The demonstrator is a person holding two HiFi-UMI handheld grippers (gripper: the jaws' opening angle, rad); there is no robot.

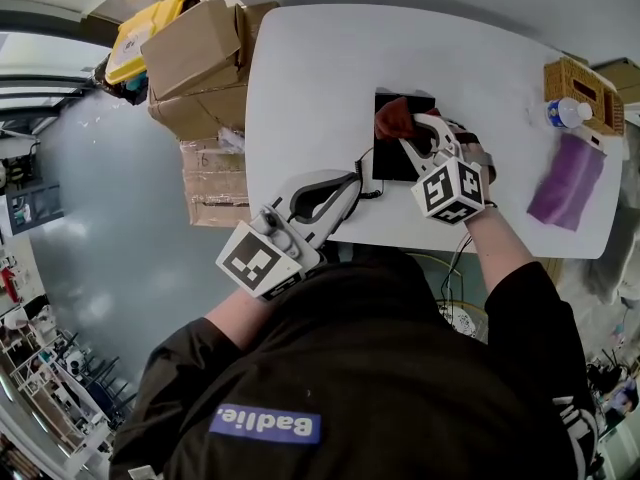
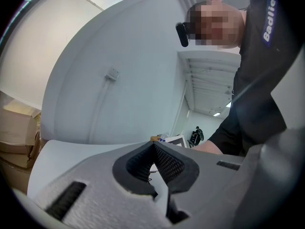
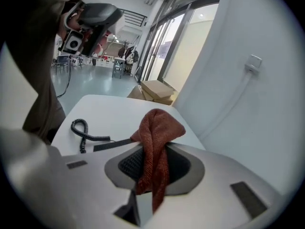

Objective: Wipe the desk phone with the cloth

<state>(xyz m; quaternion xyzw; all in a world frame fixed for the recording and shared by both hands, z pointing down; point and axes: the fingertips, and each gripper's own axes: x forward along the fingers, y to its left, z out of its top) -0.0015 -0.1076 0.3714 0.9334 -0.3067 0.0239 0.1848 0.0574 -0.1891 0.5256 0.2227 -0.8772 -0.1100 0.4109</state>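
Observation:
The black desk phone (image 1: 398, 156) lies on the white table (image 1: 320, 78), near its front edge. A rust-red cloth (image 1: 394, 117) rests over the phone's far part, with my right gripper (image 1: 405, 130) shut on it. In the right gripper view the cloth (image 3: 156, 130) hangs bunched between the jaws, and the phone's coiled cord (image 3: 82, 130) lies on the table beyond. My left gripper (image 1: 351, 184) hovers at the table's front edge, left of the phone and beside the cord. Its jaws (image 2: 154, 148) are shut with nothing between them.
Cardboard boxes (image 1: 205, 63) and a yellow object (image 1: 143, 30) stand off the table's left end. At the table's right end are a wicker basket (image 1: 577, 90), a water bottle (image 1: 566, 113) and a purple cloth (image 1: 566, 182).

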